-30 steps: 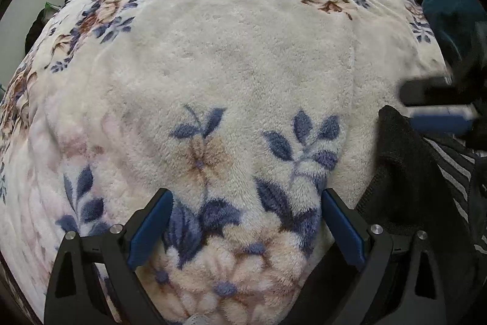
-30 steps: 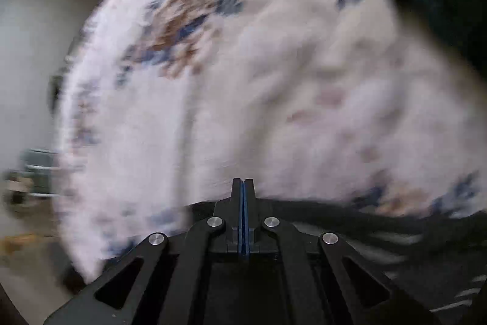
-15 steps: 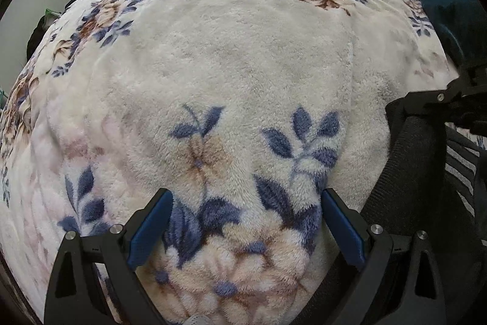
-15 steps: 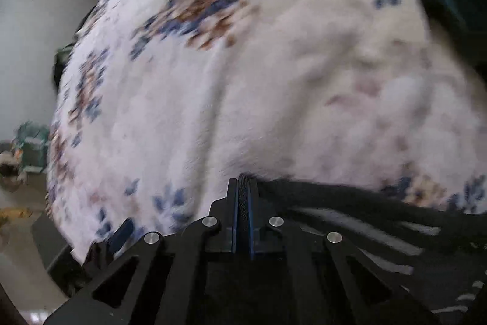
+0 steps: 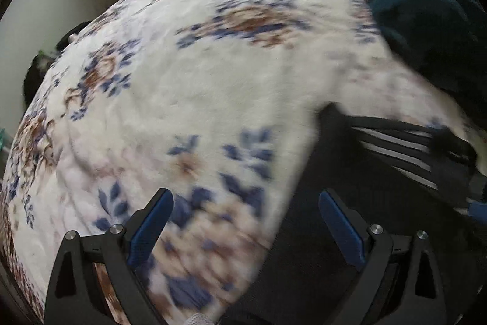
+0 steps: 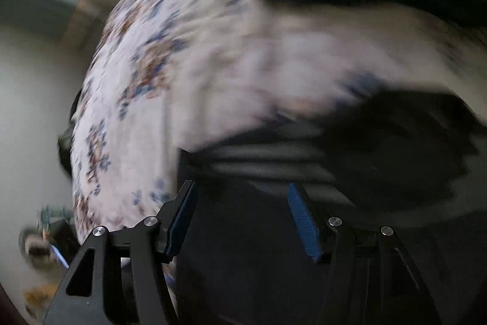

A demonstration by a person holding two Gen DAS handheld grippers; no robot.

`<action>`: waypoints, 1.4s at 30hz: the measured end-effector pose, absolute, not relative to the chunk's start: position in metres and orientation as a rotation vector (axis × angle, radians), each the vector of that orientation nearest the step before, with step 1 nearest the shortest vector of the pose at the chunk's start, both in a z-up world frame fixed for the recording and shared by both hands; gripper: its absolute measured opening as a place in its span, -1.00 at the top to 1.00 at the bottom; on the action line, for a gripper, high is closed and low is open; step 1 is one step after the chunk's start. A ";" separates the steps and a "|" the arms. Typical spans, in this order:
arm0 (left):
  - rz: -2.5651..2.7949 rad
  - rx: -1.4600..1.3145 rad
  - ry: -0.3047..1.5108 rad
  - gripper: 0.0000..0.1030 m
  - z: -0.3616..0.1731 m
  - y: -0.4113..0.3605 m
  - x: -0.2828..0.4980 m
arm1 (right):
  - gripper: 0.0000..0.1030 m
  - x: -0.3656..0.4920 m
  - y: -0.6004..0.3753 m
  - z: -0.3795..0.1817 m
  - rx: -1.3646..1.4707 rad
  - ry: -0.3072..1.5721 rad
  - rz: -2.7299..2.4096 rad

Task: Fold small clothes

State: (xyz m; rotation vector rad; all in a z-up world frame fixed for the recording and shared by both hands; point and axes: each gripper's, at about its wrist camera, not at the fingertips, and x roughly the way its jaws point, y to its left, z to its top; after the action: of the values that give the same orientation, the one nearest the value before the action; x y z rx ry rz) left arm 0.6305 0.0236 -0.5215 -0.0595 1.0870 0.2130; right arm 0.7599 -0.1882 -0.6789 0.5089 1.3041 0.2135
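My right gripper (image 6: pixel 240 218) is opening its fingers above the black garment with white stripes (image 5: pixel 395 142), nothing pinched between them; my left gripper (image 5: pixel 243 230) gapes wide and empty at the garment's edge. The knit piece lies on the plush floral bed blanket (image 5: pixel 213 81), apparently folded once, though motion blur hides its outline; smoothing and further folds seem to remain

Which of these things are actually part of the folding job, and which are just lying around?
Part of the job:
- black striped garment
- left gripper, open
- right gripper, opening, clear of the cloth

Just lying about:
- floral blanket
- dark teal bedding
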 end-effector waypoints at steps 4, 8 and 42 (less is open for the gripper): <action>0.087 -0.031 1.092 -0.91 -0.505 -0.036 0.617 | -0.25 0.685 -0.266 -0.675 0.627 1.276 0.013; 0.015 0.023 1.107 -0.91 -0.510 -0.098 0.617 | -0.25 0.630 -0.365 -0.667 0.782 1.207 -0.200; 0.275 0.180 1.153 -0.95 -0.574 -0.032 0.627 | 0.42 0.686 -0.335 -0.727 -0.089 1.395 0.209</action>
State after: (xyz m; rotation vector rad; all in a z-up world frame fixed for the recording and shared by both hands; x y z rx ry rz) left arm 0.6265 -0.0325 -0.5740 0.1801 1.1531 0.2753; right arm 0.6863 -0.3351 -0.7271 -0.0891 1.3948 0.2088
